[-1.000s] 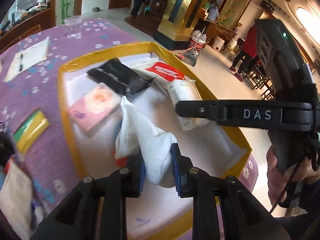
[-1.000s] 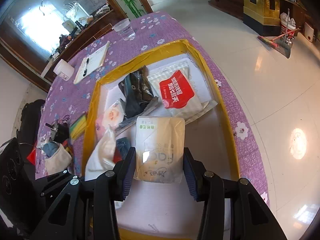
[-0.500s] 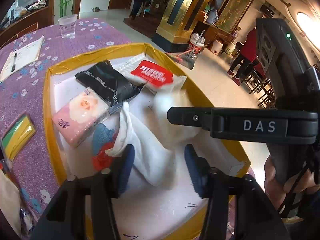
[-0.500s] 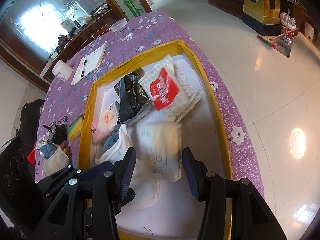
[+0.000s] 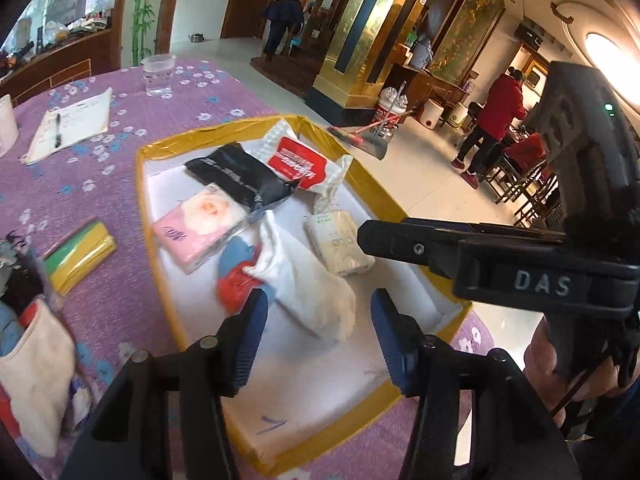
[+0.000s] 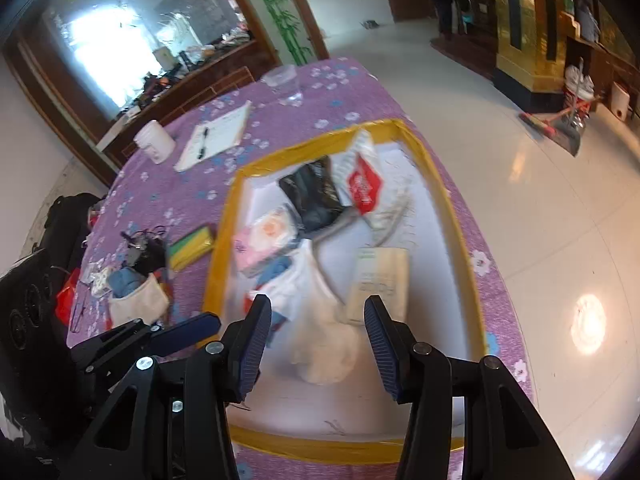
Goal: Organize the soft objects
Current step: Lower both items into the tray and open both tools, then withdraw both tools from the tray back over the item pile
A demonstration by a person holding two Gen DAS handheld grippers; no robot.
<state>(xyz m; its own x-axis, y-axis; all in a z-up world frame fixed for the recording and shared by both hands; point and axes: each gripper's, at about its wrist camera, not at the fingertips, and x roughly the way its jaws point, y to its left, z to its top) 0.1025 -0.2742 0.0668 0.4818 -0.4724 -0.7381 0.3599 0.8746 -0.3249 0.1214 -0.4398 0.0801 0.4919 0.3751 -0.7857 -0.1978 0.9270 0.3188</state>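
Note:
A white tray with a yellow rim (image 5: 168, 148) (image 6: 456, 216) lies on the purple table. In it lie a white cloth bag (image 5: 312, 288) (image 6: 320, 320), a cream tissue pack (image 5: 338, 246) (image 6: 378, 280), a pink tissue pack (image 5: 200, 226) (image 6: 260, 236), a black pack (image 5: 236, 180) (image 6: 312, 196) and a red-and-white pack (image 5: 298, 160) (image 6: 362, 184). My left gripper (image 5: 318, 336) is open above the cloth bag. My right gripper (image 6: 316, 342) is open above the bag and the cream pack. Both are empty.
A yellow-green sponge (image 5: 78, 256) (image 6: 190, 246), a cream pouch (image 5: 34, 364) (image 6: 138, 304) and clutter lie left of the tray. A notepad with pen (image 5: 70, 124) (image 6: 214, 134) and a plastic cup (image 5: 158, 76) (image 6: 284, 84) stand farther back. The table edge drops to floor on the right.
My left gripper opened and let go of the white cloth bag, which now lies in the tray. My right gripper released the cream tissue pack. Both pulled back and up.

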